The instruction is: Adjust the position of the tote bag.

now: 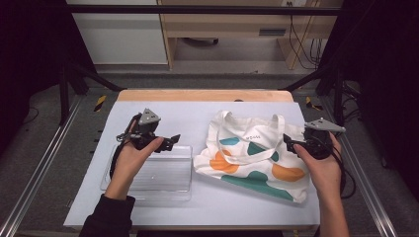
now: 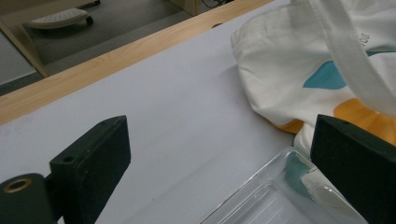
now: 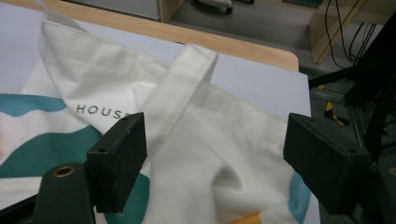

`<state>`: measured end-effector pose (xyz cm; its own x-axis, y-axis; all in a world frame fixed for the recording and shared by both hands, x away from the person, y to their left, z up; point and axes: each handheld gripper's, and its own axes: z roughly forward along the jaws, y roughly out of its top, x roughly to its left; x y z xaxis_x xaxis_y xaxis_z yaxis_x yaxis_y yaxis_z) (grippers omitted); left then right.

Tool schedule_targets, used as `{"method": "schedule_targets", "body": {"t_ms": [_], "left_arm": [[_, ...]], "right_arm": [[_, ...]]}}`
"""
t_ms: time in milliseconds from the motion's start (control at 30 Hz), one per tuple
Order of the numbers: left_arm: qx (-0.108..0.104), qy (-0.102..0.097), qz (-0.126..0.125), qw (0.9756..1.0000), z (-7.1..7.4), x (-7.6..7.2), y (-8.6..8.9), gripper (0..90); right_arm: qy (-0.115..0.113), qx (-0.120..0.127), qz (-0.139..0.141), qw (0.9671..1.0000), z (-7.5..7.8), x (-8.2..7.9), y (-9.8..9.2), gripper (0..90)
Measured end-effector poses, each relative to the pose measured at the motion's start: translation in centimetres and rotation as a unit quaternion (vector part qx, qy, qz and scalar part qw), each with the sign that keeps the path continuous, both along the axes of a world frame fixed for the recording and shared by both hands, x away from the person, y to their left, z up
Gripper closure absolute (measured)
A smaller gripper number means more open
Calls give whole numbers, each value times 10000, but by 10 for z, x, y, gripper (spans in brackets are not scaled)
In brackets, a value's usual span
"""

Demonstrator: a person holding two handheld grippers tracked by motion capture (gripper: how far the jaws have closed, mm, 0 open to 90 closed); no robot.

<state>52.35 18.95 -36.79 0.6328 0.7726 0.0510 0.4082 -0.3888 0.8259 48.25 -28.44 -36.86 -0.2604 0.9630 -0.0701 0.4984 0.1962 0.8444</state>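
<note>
A white cloth tote bag [image 1: 254, 158] with teal and orange patches lies flat on the right half of the white table sheet, handles toward the far side. A clear plastic tray [image 1: 163, 173] lies left of it. My left gripper [image 1: 170, 142] hovers open over the tray's far edge, jaws pointing right toward the bag [image 2: 299, 60]; nothing is between them. My right gripper [image 1: 289, 143] is open above the bag's right edge, pointing left. Its jaws straddle the bag's cloth and a handle strap [image 3: 182, 93] without touching.
The white sheet [image 1: 197, 116] covers a wooden table whose far edge [image 1: 202, 95] shows bare. Metal frame rails [image 1: 39, 163] run along both sides. Shelving and cables stand beyond the table. The tray's corner [image 2: 280, 186] sits close to the bag.
</note>
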Motion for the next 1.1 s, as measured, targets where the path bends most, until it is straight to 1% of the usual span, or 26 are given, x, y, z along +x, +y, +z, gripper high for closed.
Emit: {"method": "schedule_targets", "body": {"t_ms": [33,67,100,167,200,267,300,333,433,467,500,533,567,600,667,700,767,800,833,867,900,933,967,1000,1067,1100], "left_arm": [[0,0,0,10000,0,0,0,50],[18,25,3,10000,-2,0,-1,50],[18,25,3,10000,-2,0,-1,50],[46,39,-36,10000,-2,0,-3,50],[54,30,-49,10000,-2,-1,-4,51],[70,22,-67,10000,-2,-1,-4,51],[77,18,-63,9999,-2,-1,-4,51],[138,3,-31,9999,-2,-1,-5,52],[161,15,-43,9999,-3,-2,-7,52],[206,28,-91,9997,-4,-3,-11,52],[206,28,-91,9997,-4,-3,-11,52],[217,47,-131,9997,-5,-4,-15,51],[217,47,-131,9997,-5,-4,-15,52],[231,55,-172,9996,-6,-5,-19,52],[254,60,-202,9995,-7,-6,-21,52],[254,60,-202,9995,-7,-6,-21,52],[285,81,-245,9993,-8,-8,-23,52],[304,80,-273,9991,-8,-8,-24,52],[304,80,-273,9991,-8,-8,-24,51],[341,99,-292,9989,-8,-10,-25,51],[342,103,-308,9989,-8,-11,-25,52],[364,103,-316,9988,-8,-12,-25,51],[364,103,-316,9988,-8,-12,-25,51],[378,102,-328,9987,-9,-13,-26,51],[386,98,-351,9986,-9,-13,-27,51],[386,98,-351,9986,-9,-13,-27,52]], "right_arm": [[0,0,0,10000,0,0,0,220],[46,37,-86,9999,-2,-1,-7,227],[46,37,-86,9999,-2,-1,-7,227],[74,114,-164,9998,-3,-1,-11,237],[39,144,-213,9997,-5,-1,-15,254],[5,161,-252,9996,-5,-1,-18,263],[-3,156,-274,9995,-5,-2,-18,264],[0,160,-281,9995,-5,-2,-19,270],[-18,167,-306,9994,-4,-2,-21,289],[-66,190,-332,9992,-5,-2,-24,316],[-75,176,-350,9992,-4,-2,-25,327],[-114,190,-376,9990,-4,-3,-28,349],[-114,190,-376,9990,-4,-3,-28,349],[-174,229,-425,9987,-2,-3,-32,391],[-247,211,-460,9984,0,-3,-36,432],[-247,211,-460,9984,0,-3,-36,432],[-274,245,-563,9977,2,1,-41,449],[-233,222,-576,9978,0,6,-44,446],[-233,222,-576,9978,0,6,-44,446],[-126,224,-602,9979,-5,14,-46,412],[-81,236,-615,9978,-8,18,-48,395],[38,280,-651,9975,-13,23,-50,374],[38,280,-651,9975,-13,23,-50,374],[189,430,-705,9964,-22,29,-53,314],[271,486,-744,9957,-29,32,-55,296],[271,486,-744,9957,-29,32,-55,296]]}}
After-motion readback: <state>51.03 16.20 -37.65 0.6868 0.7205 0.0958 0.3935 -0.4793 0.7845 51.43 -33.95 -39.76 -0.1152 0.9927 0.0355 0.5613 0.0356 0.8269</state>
